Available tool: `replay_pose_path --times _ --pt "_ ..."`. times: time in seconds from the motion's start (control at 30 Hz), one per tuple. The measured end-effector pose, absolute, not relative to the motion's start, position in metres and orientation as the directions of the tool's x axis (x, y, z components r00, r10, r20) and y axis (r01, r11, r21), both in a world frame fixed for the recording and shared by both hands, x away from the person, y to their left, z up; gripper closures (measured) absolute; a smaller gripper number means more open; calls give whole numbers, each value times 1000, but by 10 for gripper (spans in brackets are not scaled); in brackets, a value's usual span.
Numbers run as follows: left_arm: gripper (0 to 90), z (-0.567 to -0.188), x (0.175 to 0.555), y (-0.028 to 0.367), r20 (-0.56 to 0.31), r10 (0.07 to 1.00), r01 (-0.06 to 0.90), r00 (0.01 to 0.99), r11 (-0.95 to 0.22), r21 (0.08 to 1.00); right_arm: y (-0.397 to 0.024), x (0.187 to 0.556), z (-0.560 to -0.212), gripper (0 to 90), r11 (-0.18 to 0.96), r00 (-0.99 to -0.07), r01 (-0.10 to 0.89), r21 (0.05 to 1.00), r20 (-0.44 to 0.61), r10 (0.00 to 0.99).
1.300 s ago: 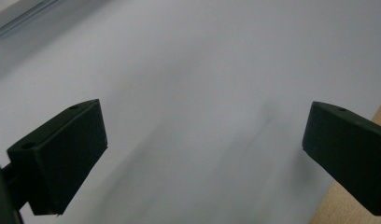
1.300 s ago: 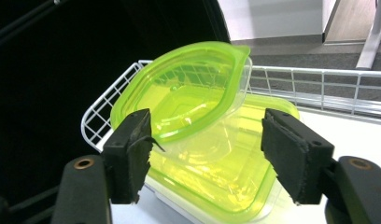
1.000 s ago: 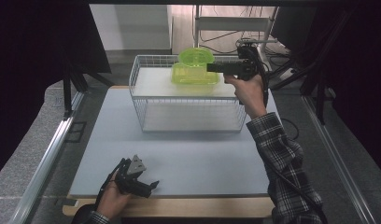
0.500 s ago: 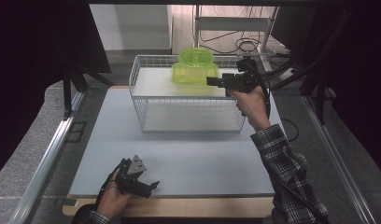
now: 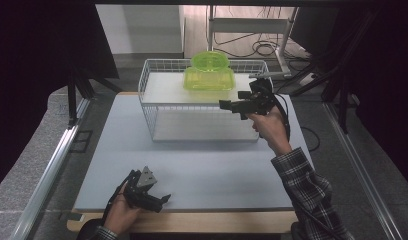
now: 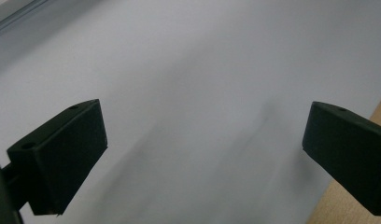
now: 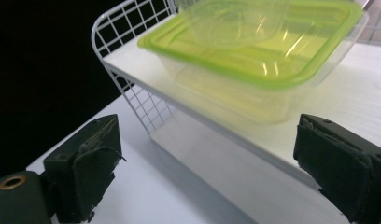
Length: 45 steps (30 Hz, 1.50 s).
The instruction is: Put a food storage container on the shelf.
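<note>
Now my right claw, its jaws just widened and holding nothing, hangs beside the wire rack, whose top shelf carries the green container, while my left claw rests wide on the table near the rack.

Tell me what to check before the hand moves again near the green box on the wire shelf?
1. Right gripper empty: ok. Its jaws have just been opening and nothing is between them.
2. Green-lidded box sits flat on the white shelf: ok.
3. Round clear lid rests on the box: ok; whether it is loose, cannot tell.
4. Right gripper apart from the wire rack: ok.
5. Left gripper open, resting low over the table: ok.
</note>
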<state>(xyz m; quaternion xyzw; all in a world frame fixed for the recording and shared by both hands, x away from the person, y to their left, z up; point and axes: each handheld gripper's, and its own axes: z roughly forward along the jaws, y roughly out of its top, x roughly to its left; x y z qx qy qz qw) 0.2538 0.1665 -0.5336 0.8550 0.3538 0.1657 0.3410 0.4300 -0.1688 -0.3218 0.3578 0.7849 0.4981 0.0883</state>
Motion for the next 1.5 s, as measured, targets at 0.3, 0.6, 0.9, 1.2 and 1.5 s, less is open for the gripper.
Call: replay_pose_path --times 0.3,0.6,0.9,1.2,1.5 --pt "0 -532 253 167 46 721 483 692 -509 712 -172 416 -340 55 298 -742 447 843 164 650" --pt "0 -532 253 166 47 718 484 694 -514 708 -172 401 -355 42 348 -752 420 838 106 651" --pt "0 -533 253 166 45 717 485 696 -515 707 -176 391 -377 29 367 -762 428 825 111 638" --pt "0 -533 253 166 45 717 487 696 -516 705 -182 381 -406 15 392 -761 432 812 95 642" --pt "0 -533 253 166 46 715 485 698 -519 703 -192 369 -422 0 396 -747 430 812 74 660"
